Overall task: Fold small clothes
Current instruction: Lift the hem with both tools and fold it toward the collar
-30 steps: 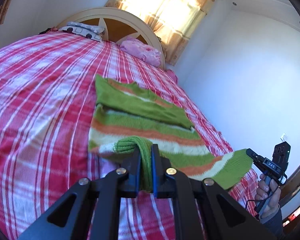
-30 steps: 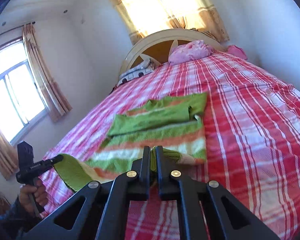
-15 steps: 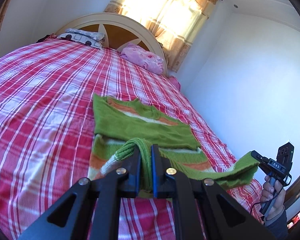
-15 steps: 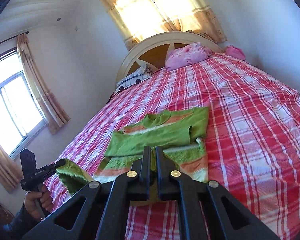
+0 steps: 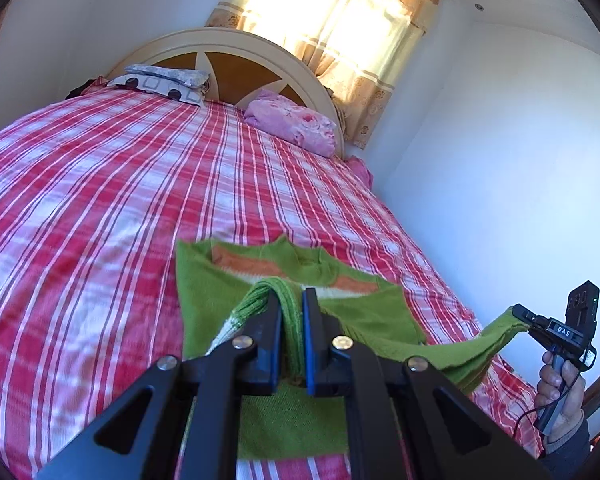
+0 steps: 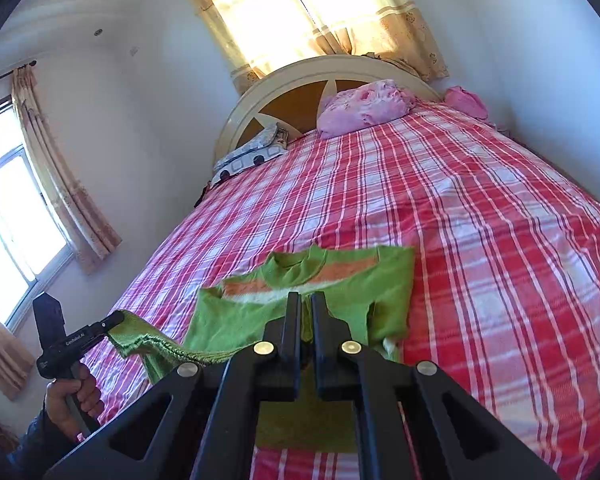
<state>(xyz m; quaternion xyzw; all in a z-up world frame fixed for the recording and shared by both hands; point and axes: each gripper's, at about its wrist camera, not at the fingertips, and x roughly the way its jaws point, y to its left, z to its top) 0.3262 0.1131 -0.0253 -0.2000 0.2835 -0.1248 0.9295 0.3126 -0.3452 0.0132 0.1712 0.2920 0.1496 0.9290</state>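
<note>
A small green sweater with orange and white stripes (image 5: pixel 204 280) lies on the red plaid bed; it also shows in the right wrist view (image 6: pixel 388 280). My left gripper (image 5: pixel 292 300) is shut on the sweater's ribbed bottom hem and holds it lifted over the collar end. My right gripper (image 6: pixel 305 304) is shut on the other hem corner. The right gripper shows in the left wrist view (image 5: pixel 518 314), the left gripper in the right wrist view (image 6: pixel 116 318), each pinching green cloth. The hem hangs stretched between them.
The red plaid bedspread (image 5: pixel 100 200) covers the bed. A pink pillow (image 5: pixel 292 124) and a patterned pillow (image 5: pixel 160 80) lie by the headboard (image 5: pixel 236 60). A white wall (image 5: pixel 500 160) runs along the bed's right side. A curtained window (image 6: pixel 16 220) is on the left.
Both grippers have carried the sweater's bottom hem up and forward toward the collar, so the lower striped half now folds over the upper half.
</note>
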